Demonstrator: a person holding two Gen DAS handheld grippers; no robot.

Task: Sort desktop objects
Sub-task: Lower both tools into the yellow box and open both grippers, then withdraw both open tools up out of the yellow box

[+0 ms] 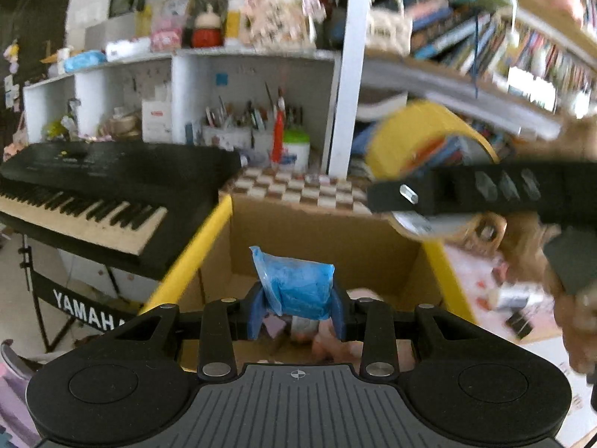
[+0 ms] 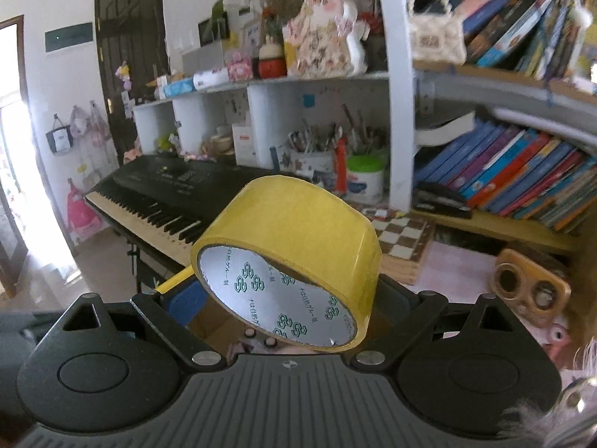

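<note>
While both grippers are held over the open cardboard box (image 1: 335,239), the drop is judged to turn on what lies below each pair of jaws. A blue plastic packet (image 1: 294,283) is clamped upright in the left gripper (image 1: 298,313), with the box's floor straight ahead and beneath, so that hand is taken as nearer a release. A yellow tape roll (image 2: 294,257) is gripped across its width by the wide-set jaws of the right gripper (image 2: 287,298), its axis tilted, the box showing just below.

The cardboard box (image 1: 328,246) lies open from above, hemmed by keyboard (image 1: 112,194) left and chessboard (image 1: 298,186) behind
</note>
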